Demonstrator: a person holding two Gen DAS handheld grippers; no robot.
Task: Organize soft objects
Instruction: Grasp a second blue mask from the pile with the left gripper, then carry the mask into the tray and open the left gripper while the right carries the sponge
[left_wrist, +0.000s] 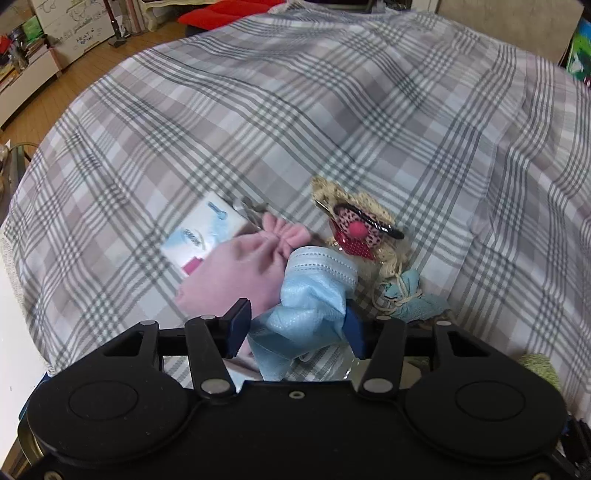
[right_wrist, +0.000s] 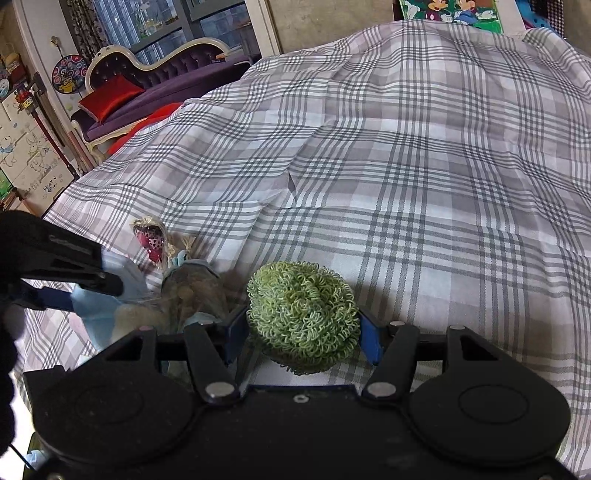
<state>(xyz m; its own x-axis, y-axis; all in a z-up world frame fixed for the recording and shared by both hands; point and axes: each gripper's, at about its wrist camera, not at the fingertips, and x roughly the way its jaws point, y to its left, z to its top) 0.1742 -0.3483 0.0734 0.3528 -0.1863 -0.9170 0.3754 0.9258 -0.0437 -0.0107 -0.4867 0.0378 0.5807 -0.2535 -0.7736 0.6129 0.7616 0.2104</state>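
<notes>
Left hand-held gripper (left_wrist: 295, 325): jaws closed on a light blue face mask (left_wrist: 314, 295), which is bunched between the blue pads and hangs crumpled just above the checked bedspread (left_wrist: 332, 110).

Right hand-held gripper (right_wrist: 303, 332): jaws partly open but pressed on both sides of a green curly scrubber ball (right_wrist: 303, 314), held just above the bedspread.

Left wrist view, moving outward: a pink drawstring pouch (left_wrist: 236, 269) lies at 10 o'clock from the mask, touching it. A white tissue pack (left_wrist: 203, 236) sits partly under the pouch, further along at 10 o'clock. At 3 o'clock from the mask, a small blue cloth bundle tied with string (left_wrist: 406, 295). At 1 o'clock, a rag doll with yellow yarn hair and a red spotted dress (left_wrist: 354, 229), a black hair clip (left_wrist: 373, 221) lying across it.

Right wrist view: the doll appears at 10 o'clock from the scrubber, near the left gripper.

Far edge: a purple sofa (right_wrist: 155, 88) with a red cushion (right_wrist: 110, 99).
</notes>
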